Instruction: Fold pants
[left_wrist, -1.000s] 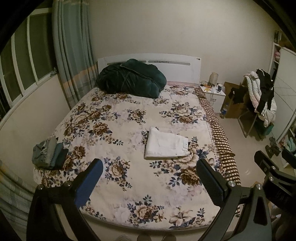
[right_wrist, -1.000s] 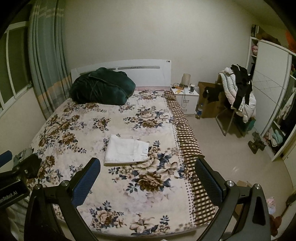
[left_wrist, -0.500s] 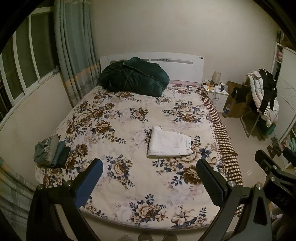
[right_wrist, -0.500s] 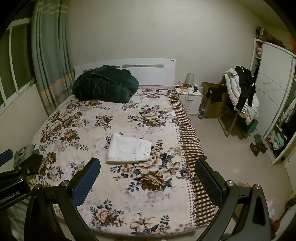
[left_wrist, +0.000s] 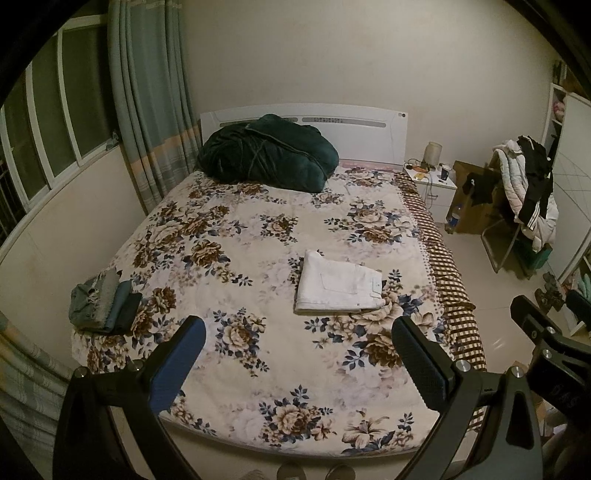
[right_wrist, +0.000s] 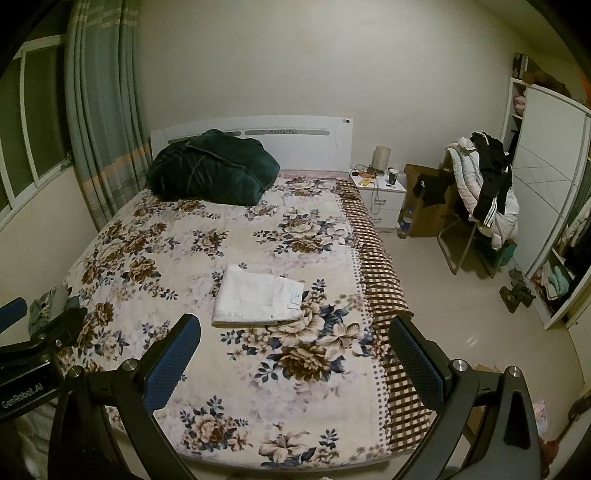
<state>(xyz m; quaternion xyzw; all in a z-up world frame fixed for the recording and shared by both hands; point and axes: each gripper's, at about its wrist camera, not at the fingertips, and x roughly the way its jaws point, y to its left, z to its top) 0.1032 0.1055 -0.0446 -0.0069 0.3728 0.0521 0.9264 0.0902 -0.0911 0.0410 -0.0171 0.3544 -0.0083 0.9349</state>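
Note:
White pants (left_wrist: 338, 286) lie folded into a flat rectangle on the floral bedspread (left_wrist: 236, 236), right of the bed's middle; they also show in the right wrist view (right_wrist: 258, 297). My left gripper (left_wrist: 295, 354) is open and empty, held above the foot of the bed, well back from the pants. My right gripper (right_wrist: 293, 354) is open and empty too, beside it to the right. Each gripper shows at the edge of the other's view.
A stack of folded grey and teal clothes (left_wrist: 101, 304) sits at the bed's near left corner. A dark green quilt (left_wrist: 269, 153) lies by the headboard. A nightstand (left_wrist: 430, 184), a chair with jackets (left_wrist: 524, 206) and a wardrobe (right_wrist: 546, 206) stand to the right.
Both grippers have drawn back and up from the bed, so the bed and pants look smaller and farther. The pants have not moved.

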